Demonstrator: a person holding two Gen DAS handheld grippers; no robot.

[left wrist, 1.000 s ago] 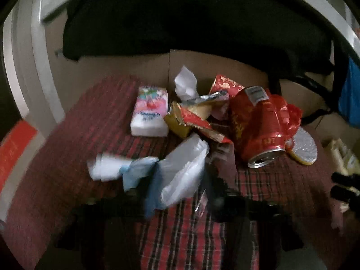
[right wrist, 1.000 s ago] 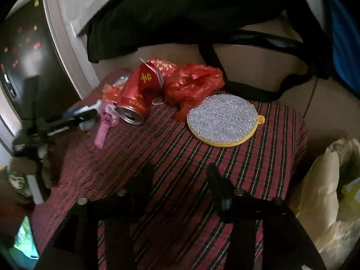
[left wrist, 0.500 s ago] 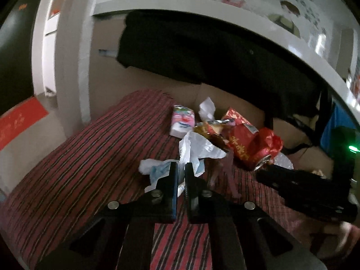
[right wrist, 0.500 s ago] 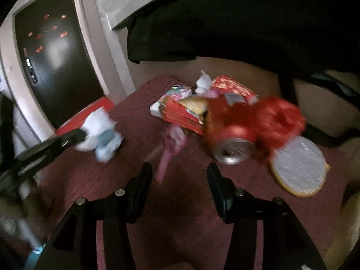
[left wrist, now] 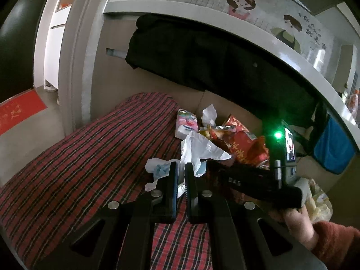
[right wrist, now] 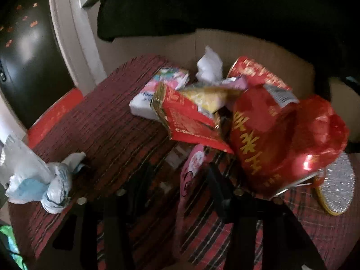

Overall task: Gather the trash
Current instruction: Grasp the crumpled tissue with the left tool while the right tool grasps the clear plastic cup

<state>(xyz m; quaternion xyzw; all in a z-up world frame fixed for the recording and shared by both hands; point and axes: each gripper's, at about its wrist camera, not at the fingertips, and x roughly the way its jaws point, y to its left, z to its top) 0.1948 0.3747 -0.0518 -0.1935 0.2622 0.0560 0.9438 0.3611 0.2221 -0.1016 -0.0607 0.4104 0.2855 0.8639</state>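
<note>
In the left wrist view my left gripper [left wrist: 181,168] is shut on a white plastic wad with blue scraps [left wrist: 198,150], held just above the red plaid cloth [left wrist: 90,157]. The same wad [right wrist: 40,180] shows at the left of the right wrist view. My right gripper [right wrist: 177,177] is blurred and its jaws are closing. A pink wrapper [right wrist: 191,171] lies between them, close to the right finger, with a gap on its left side. Just behind sit a red snack wrapper [right wrist: 186,121], a crushed red can [right wrist: 265,139] and a red plastic bag [right wrist: 319,130]. A hand [left wrist: 297,220] holds the right gripper [left wrist: 247,180].
A tissue pack [right wrist: 162,83], a crumpled white tissue [right wrist: 209,65] and a yellow wrapper [right wrist: 207,99] lie at the back of the pile. A silver round pad [right wrist: 337,186] lies at the right. A black garment [left wrist: 202,56] hangs behind. A pale bag [left wrist: 319,202] sits beside the cloth.
My left gripper shut on the white and blue wad and drew back with it. My right gripper swung left from the silver pad to the pink wrapper, and its jaws narrowed.
</note>
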